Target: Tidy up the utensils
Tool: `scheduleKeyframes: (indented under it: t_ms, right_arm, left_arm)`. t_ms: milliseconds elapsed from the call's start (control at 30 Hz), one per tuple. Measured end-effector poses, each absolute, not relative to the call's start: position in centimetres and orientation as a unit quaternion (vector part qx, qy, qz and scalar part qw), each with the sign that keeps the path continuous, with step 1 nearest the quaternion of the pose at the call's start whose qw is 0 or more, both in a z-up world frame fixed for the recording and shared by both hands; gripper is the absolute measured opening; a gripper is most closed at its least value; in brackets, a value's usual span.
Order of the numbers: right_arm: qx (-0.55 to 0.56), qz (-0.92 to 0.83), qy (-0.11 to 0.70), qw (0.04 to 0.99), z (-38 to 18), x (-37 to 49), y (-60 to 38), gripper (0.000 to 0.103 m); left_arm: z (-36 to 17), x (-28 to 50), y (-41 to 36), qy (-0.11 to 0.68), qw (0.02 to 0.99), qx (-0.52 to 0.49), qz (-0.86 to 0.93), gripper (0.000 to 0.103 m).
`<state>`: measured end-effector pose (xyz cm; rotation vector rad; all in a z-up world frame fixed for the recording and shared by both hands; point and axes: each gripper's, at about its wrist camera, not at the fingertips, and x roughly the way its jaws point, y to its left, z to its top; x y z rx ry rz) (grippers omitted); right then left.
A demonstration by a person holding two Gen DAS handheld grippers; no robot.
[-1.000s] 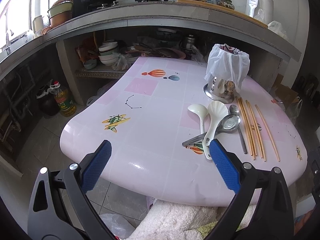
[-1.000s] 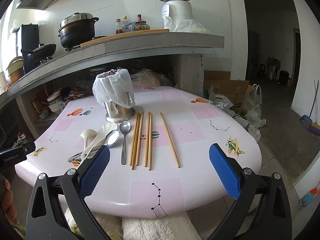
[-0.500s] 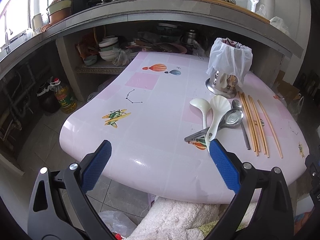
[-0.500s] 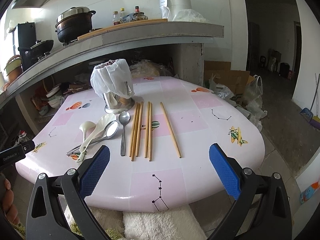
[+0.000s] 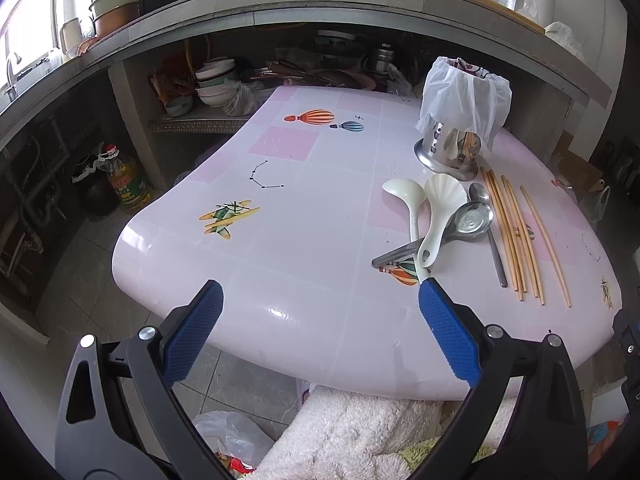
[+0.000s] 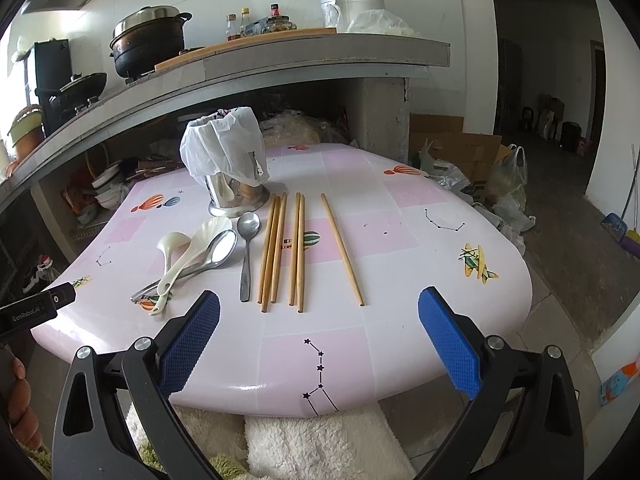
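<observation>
Both the left gripper (image 5: 318, 308) and right gripper (image 6: 319, 316) hung with jaws spread wide, empty. The thin wooden chopsticks (image 6: 280, 248), just in front of the bag-covered steel utensil holder (image 6: 232, 180), looked light, stiff and prone to rolling (best pinched mid-length).

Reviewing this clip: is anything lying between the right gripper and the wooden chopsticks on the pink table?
Nothing visible does. The right gripper hangs open at the near edge of the pink tabletop, and only bare surface lies between its fingers and the near ends of the wooden chopsticks. The small steel spoon lies beside them, to the left.
</observation>
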<state>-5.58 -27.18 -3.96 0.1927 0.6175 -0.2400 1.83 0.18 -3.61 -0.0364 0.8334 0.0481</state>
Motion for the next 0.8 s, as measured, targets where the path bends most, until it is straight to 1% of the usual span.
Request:
scheduleKeyframes:
  t_ms: [800]
  right_arm:
    - [0.093,-0.118,0.302,0.941,-3.66,-5.51,-27.33,0.097]
  left_arm:
    - [-3.98,1.98,0.51,0.403,0.915,-0.008,0.018,0.095]
